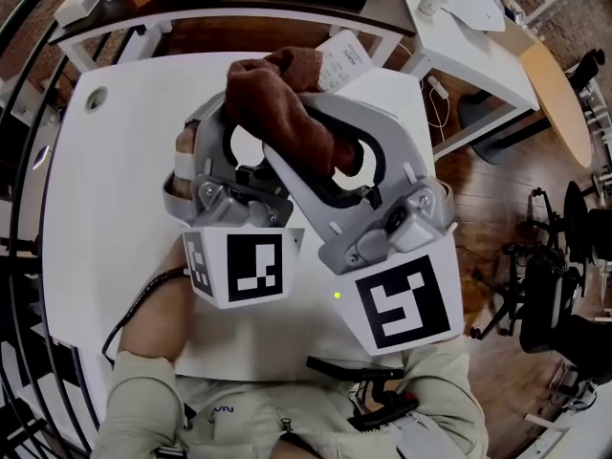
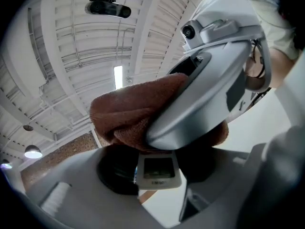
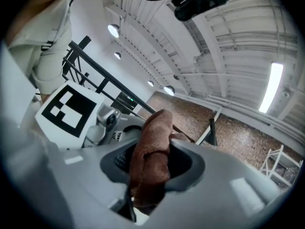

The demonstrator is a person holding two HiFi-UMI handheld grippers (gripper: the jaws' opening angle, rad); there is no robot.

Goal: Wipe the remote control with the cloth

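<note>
My left gripper [image 1: 239,156] is shut on a white remote control [image 2: 157,170], whose small display shows between the jaws in the left gripper view. My right gripper [image 1: 320,156] crosses over it from the right, shut on a folded brown cloth [image 1: 279,103]. The cloth [image 2: 136,113] lies bunched over the top of the remote and hides most of it. In the right gripper view the cloth [image 3: 151,159] stands up between the jaws. Both grippers are held above the white table [image 1: 105,189]. A white printed end [image 1: 342,60] shows past the cloth; I cannot tell whether it is the remote.
A round grommet hole [image 1: 96,98] is at the table's far left. A black device [image 1: 354,366] lies at the near edge by the person's lap. Another white desk [image 1: 469,27] with small items stands at the back right, and black stands [image 1: 545,285] on the wooden floor.
</note>
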